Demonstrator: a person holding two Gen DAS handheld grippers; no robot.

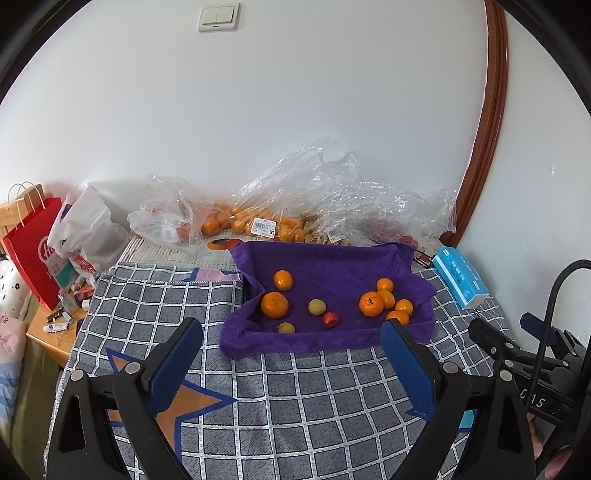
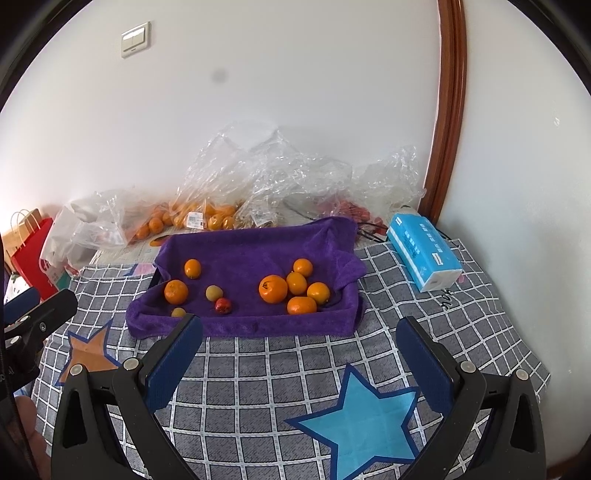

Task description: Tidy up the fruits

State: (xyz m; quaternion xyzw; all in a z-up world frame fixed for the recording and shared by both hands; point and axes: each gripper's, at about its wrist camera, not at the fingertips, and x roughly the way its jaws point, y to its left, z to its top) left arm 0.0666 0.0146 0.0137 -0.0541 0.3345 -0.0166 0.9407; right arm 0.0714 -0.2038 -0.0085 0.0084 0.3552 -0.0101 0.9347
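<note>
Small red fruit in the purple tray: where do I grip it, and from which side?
Take the red fruit across its round middle, coming from above with the left tongs. It sits alone near the purple tray front wall, clear of the yellowish fruit.

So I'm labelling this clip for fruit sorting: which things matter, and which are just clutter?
Belongs to the job:
- loose orange, yellow and red fruits
- purple towel-lined tray
- clear plastic bags of fruit
- open left tool, open right tool

Just lying about:
- blue tissue pack
- red paper bag
- white wall switch
</note>
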